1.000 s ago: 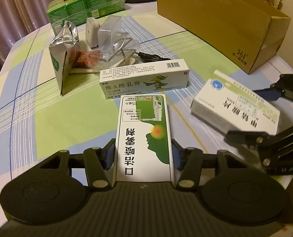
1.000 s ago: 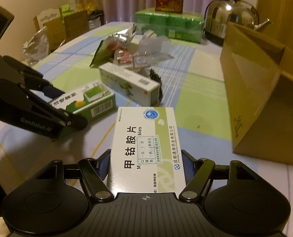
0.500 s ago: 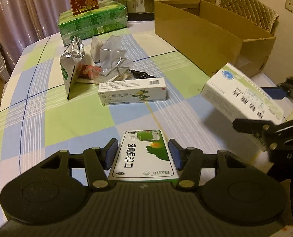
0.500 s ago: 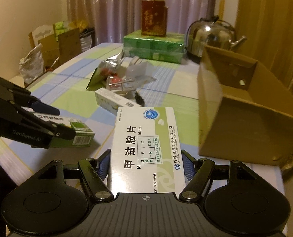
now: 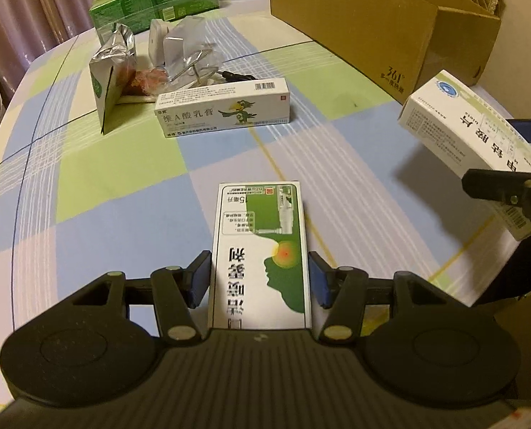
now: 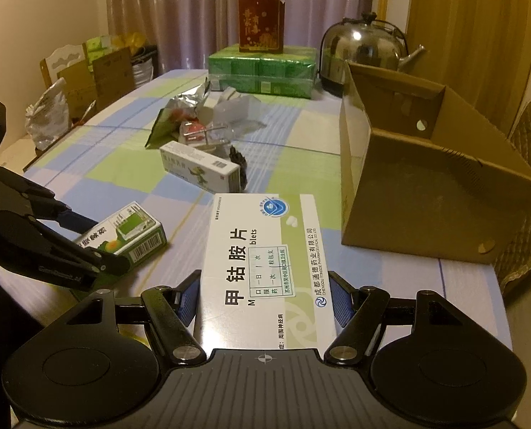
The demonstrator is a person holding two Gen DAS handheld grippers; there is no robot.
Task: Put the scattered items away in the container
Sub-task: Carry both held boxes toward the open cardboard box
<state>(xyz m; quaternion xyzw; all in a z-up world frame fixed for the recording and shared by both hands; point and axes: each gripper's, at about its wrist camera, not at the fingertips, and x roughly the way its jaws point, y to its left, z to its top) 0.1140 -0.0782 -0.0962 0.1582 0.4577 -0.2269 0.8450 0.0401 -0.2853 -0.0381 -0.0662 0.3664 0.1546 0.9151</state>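
**Two Cartons Gripped Above the Table, Container at 2 o'clock**

The left gripper (image 5: 258, 279) is closed on a green-and-white spray carton (image 5: 260, 250), clamped at both long sides near its rear end. The carton's long axis is aligned with the fingers and points toward 12 o'clock in the left wrist view. Its printed face is turned up, with the print reading upside down.

The right gripper (image 6: 263, 298) is closed on a white tablet carton (image 6: 265, 268), likewise clamped at the long sides. Its long axis is aimed toward 12 o'clock, tilted slightly right, with the label facing up and readable.

The cardboard box (image 6: 426, 186) is seen at 2 o'clock in the right wrist view, standing on the checked tablecloth (image 5: 122, 178) near the right table edge. Its open top and inner walls are visible only in this view. In the left wrist view only its outer wall is shown, at 1 o'clock.

Open cloth is seen ahead of both grippers. A white ointment carton (image 5: 226, 109) lies crosswise at 12 o'clock in the left wrist view, its long axis running 9 to 3 o'clock. Behind it, a foil pouch (image 5: 113, 71) and clear plastic packaging (image 5: 185, 46) are clustered.

A steel kettle (image 6: 367, 52) and a red box (image 6: 261, 21) atop green packs (image 6: 261, 71) are shown fully only in the right wrist view, at the far edge.
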